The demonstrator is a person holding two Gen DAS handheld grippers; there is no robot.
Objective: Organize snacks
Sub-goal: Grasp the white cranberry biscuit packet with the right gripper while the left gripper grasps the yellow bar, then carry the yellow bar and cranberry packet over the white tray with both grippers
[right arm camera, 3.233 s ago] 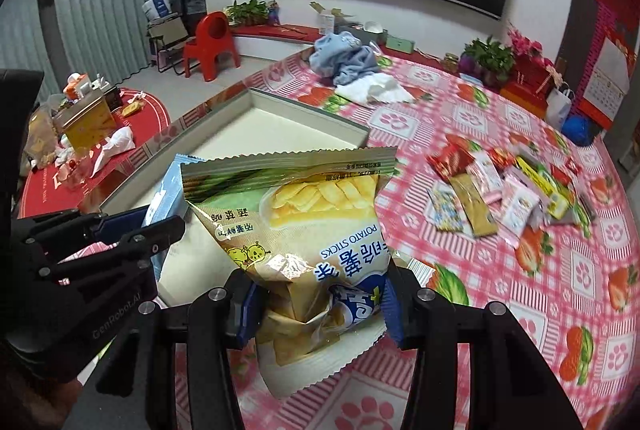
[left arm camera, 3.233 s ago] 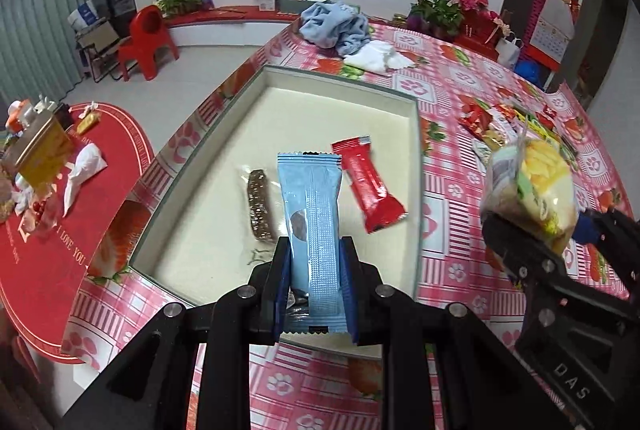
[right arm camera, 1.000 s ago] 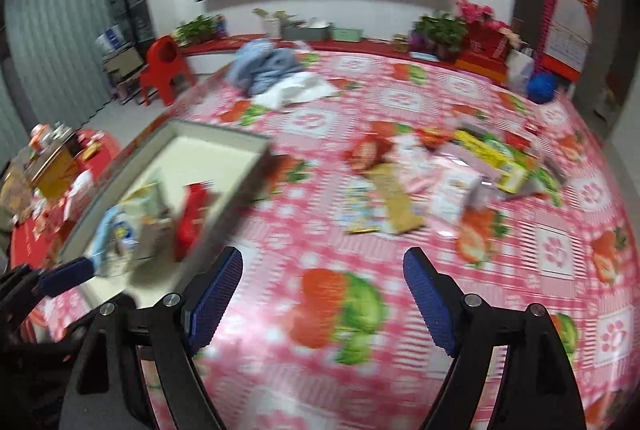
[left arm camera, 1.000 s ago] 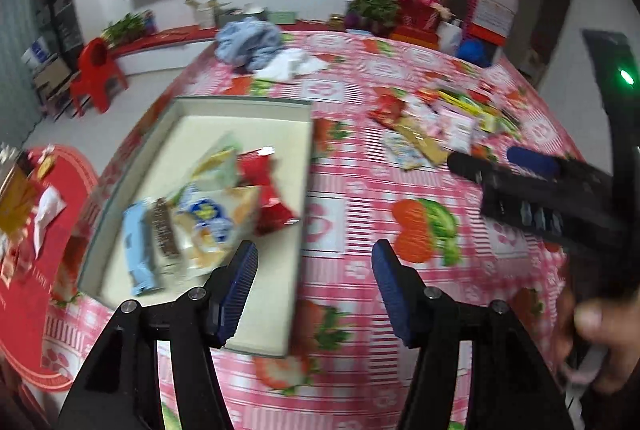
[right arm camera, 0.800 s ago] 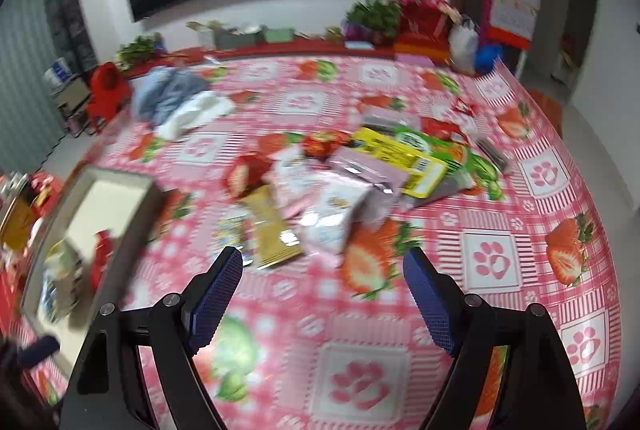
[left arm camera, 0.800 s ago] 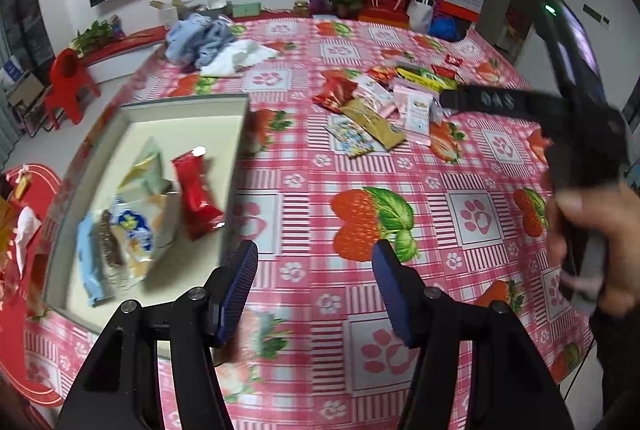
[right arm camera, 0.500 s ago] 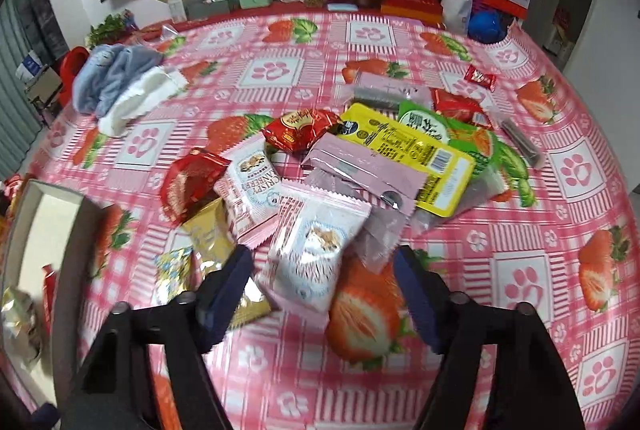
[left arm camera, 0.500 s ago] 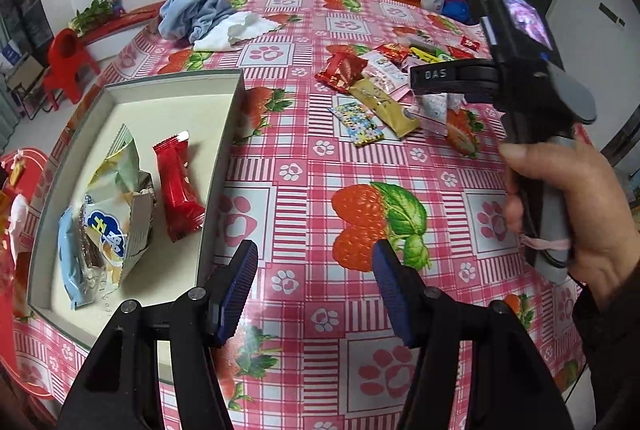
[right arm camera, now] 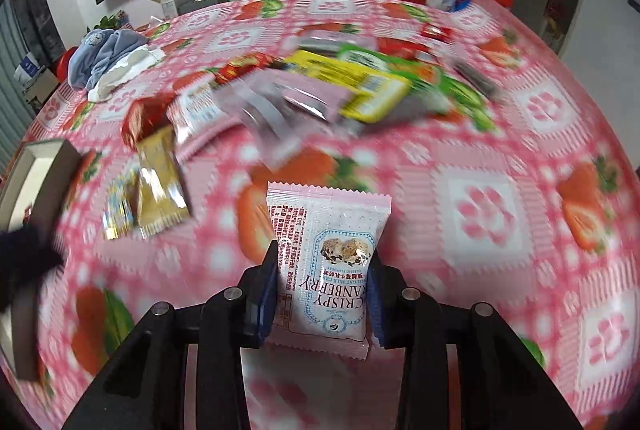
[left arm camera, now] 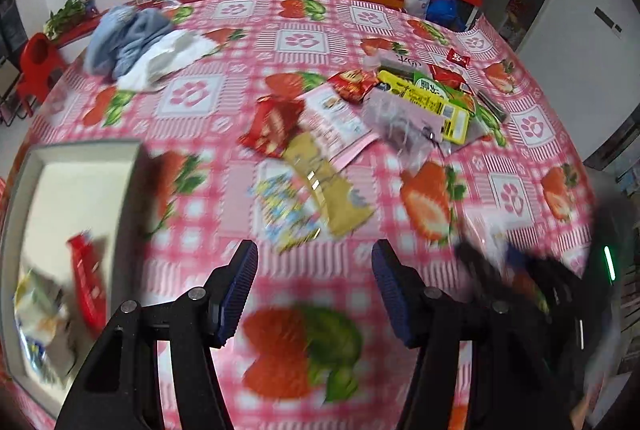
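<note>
- The right tongs (right arm camera: 322,294) are closing, with the pink cranberry packet (right arm camera: 326,262) between their pads and apparently gripped: the pick-up step.
- The left tongs (left arm camera: 314,284) stand apart and empty above the table (left arm camera: 516,189).
- Next, the packet likely goes to the tray (left arm camera: 132,165), at nine o'clock of the snack pile (left arm camera: 360,117).
- Motion blur smears the pile; the tray is cut off at the frame edge.

Blue and white clothes (left arm camera: 132,43) lie on the strawberry tablecloth (left arm camera: 300,41).
</note>
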